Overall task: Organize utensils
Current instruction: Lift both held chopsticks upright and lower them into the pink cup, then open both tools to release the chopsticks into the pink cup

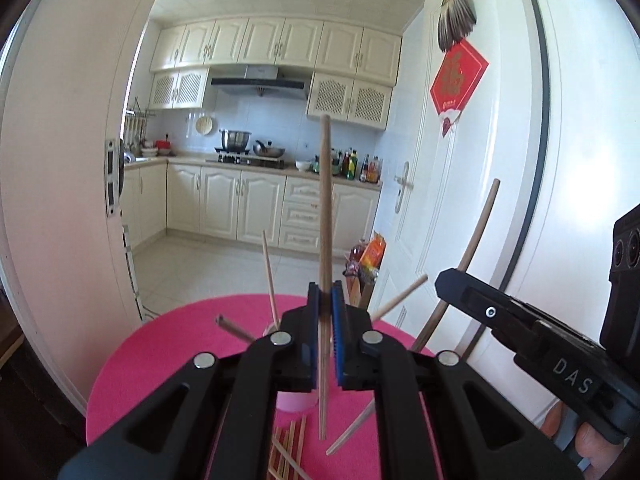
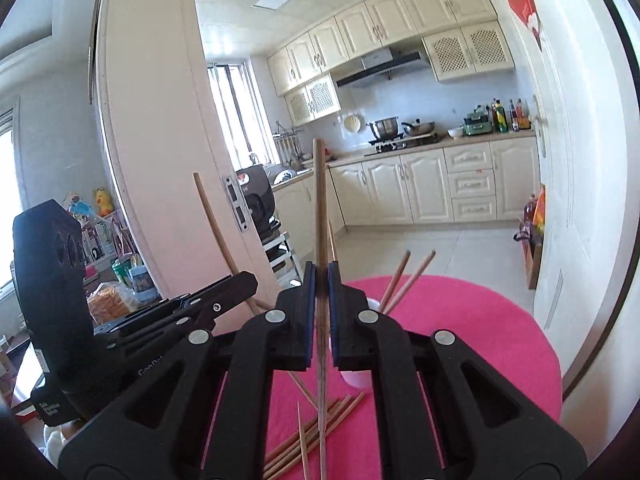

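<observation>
Each pair of tongs, left tongs point(image 1: 325, 292) and right tongs point(image 2: 321, 276), pinches one chopstick point(image 1: 326, 216) upright above the pink worktop point(image 1: 168, 344), seemingly to drop it tip-first into the pink cup point(image 2: 372, 304) already holding several.

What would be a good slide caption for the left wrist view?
Left gripper shut on an upright chopstick above a pink cup on a pink mat, kitchen behind.

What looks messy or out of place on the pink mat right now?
Loose chopsticks lie criss-crossed in a heap on the pink mat in front of the pink cup, not in it. Those in the cup splay at different angles. Each gripper, left and right, pinches one chopstick upright.
</observation>
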A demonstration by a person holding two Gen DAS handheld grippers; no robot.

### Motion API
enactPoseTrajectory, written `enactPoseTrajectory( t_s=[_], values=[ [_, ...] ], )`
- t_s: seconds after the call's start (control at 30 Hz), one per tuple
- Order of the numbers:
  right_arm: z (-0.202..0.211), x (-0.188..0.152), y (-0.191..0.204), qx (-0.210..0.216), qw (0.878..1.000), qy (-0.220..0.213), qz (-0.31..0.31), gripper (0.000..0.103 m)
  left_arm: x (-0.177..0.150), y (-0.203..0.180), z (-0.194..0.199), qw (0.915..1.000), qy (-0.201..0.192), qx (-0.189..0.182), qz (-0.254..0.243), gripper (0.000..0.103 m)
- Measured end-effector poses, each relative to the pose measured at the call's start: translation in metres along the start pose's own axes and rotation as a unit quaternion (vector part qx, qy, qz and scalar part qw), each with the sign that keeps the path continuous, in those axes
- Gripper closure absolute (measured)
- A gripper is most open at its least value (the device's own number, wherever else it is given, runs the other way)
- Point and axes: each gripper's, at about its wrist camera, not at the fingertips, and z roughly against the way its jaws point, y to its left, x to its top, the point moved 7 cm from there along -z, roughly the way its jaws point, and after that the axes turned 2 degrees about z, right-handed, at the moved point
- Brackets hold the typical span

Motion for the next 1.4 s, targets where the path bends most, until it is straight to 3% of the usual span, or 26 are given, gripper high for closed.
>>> enactPoseTrajectory(
  t_s=[0.33, 0.7, 0.97, 1.0, 1.07, 1.4],
  values=[
    [-0.021, 0.045, -0.011, -0.028, 0.996, -0.076, 0.03, 0.097, 0.056, -0.001, -0.022, 0.9969, -0.073, 0.029, 0.002, 0.096],
    [-0.056, 0.04, -0.024, -0.054, 0.994, -0.088, 0.032, 0.097, 0.037, 0.015, -0.072, 0.9984, -0.033, 0.044, 0.011, 0.096],
    [-0.066, 0.025, -0.021, -0.072, 0.992, -0.087, 0.047, 0.097, 0.025, 0.02, -0.08, 0.9986, -0.023, 0.044, 0.015, 0.095],
    [-0.066, 0.025, -0.022, -0.074, 0.992, -0.089, 0.049, 0.097, 0.025, 0.022, -0.081, 0.9985, -0.022, 0.047, 0.017, 0.094],
    [-0.067, 0.024, -0.022, -0.081, 0.991, -0.09, 0.055, 0.096, 0.024, 0.023, -0.082, 0.9986, -0.014, 0.045, 0.022, 0.078],
    [-0.073, 0.02, -0.024, -0.081, 0.993, -0.074, 0.05, 0.096, 0.023, 0.025, -0.077, 0.9983, -0.013, 0.052, 0.021, 0.077]
  ],
)
